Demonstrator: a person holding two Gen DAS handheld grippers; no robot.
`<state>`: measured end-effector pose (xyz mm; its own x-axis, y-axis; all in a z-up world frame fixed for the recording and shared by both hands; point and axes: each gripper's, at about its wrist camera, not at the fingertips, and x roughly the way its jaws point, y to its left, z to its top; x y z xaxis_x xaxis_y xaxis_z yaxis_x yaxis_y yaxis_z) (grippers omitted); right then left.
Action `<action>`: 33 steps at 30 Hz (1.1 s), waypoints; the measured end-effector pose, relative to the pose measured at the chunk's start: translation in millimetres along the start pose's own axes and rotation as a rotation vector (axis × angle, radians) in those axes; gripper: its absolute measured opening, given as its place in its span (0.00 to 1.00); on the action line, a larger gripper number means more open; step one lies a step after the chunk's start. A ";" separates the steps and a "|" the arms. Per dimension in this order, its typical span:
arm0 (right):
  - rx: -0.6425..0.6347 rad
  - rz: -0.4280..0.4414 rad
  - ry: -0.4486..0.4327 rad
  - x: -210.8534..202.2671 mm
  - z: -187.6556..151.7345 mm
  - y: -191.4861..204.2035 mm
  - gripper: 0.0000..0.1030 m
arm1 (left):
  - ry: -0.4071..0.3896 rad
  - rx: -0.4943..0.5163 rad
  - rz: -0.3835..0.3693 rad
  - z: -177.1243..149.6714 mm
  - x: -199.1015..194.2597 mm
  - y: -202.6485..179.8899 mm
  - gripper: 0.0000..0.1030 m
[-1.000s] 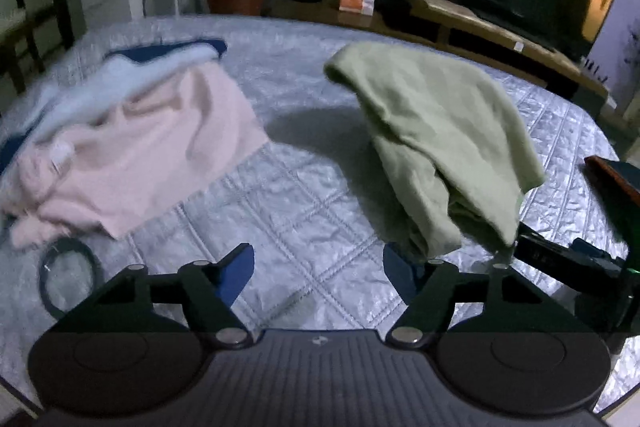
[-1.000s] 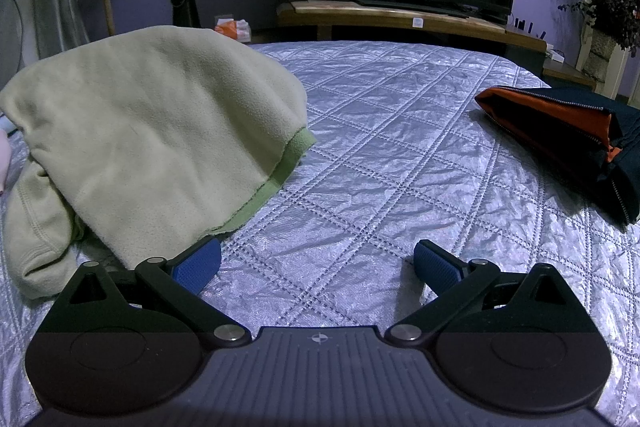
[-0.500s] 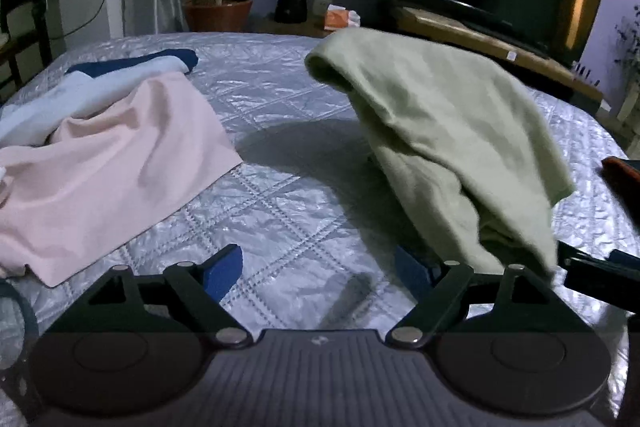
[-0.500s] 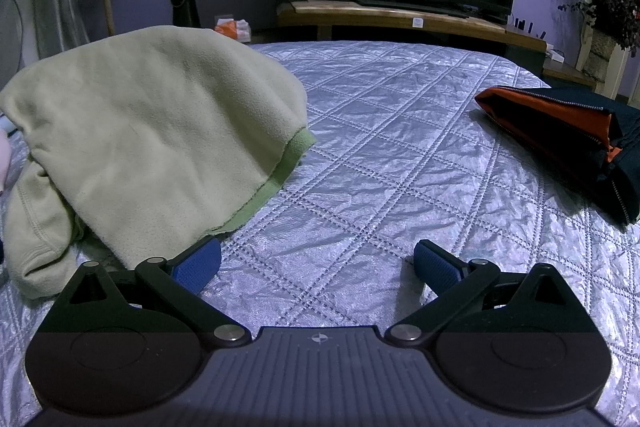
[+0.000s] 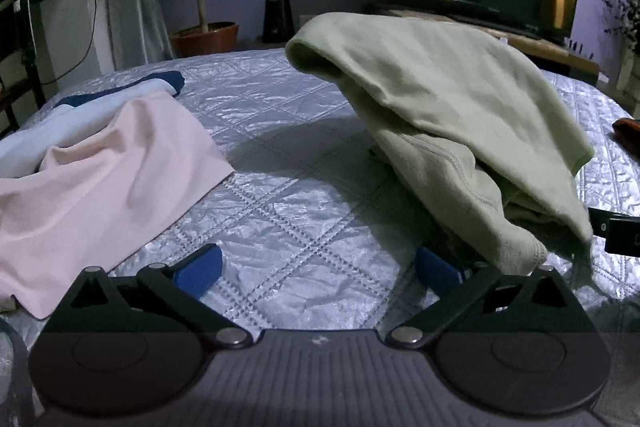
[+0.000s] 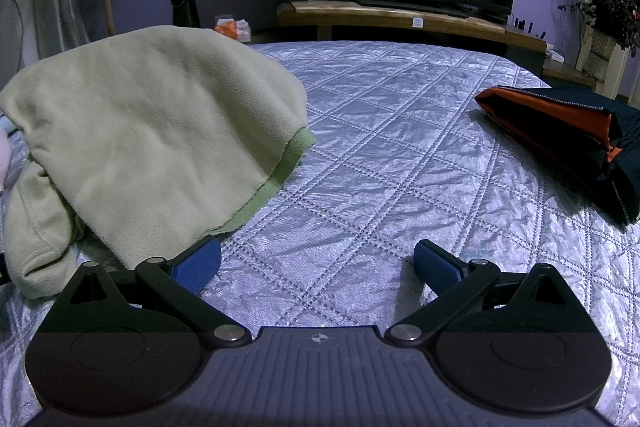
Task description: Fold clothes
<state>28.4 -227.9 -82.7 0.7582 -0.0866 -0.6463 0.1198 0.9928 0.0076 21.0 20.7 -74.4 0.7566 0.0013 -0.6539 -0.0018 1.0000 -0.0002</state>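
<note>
Both grippers unclenched: left gripper (image 5: 318, 273) jaws opening, right gripper (image 6: 318, 267) empty; no legible writing.

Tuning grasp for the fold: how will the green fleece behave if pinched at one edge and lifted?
Likely floppy: the green fleece slumps in a mound on the quilt, with a sleeve sagging loose. Probably bulky but light, since the thick pile holds a soft hump. It may grip well on its napped surface, though it could drag across the shiny quilt.
</note>
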 end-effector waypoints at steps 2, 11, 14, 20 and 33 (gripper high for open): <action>0.000 0.000 0.000 0.0 0.0 0.0 1.00 | -0.003 0.005 0.002 -0.3 0.5 -0.3 1.00; 0.000 0.000 0.000 -0.3 0.0 0.3 1.00 | -0.008 0.014 0.005 -1.5 2.4 -1.1 1.00; 0.000 0.000 0.000 -0.5 -0.1 0.4 1.00 | -0.008 0.014 0.006 -1.9 2.0 -1.3 1.00; 0.000 0.000 0.000 -0.6 -0.1 0.5 1.00 | -0.008 0.014 0.005 -2.0 2.5 -0.9 1.00; 0.000 0.000 0.000 -0.4 0.0 0.3 1.00 | -0.008 0.014 0.006 -1.9 2.6 -1.0 1.00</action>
<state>28.2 -227.5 -82.5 0.7581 -0.0866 -0.6463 0.1199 0.9928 0.0076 21.8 19.7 -77.5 0.7621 0.0074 -0.6474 0.0024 0.9999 0.0143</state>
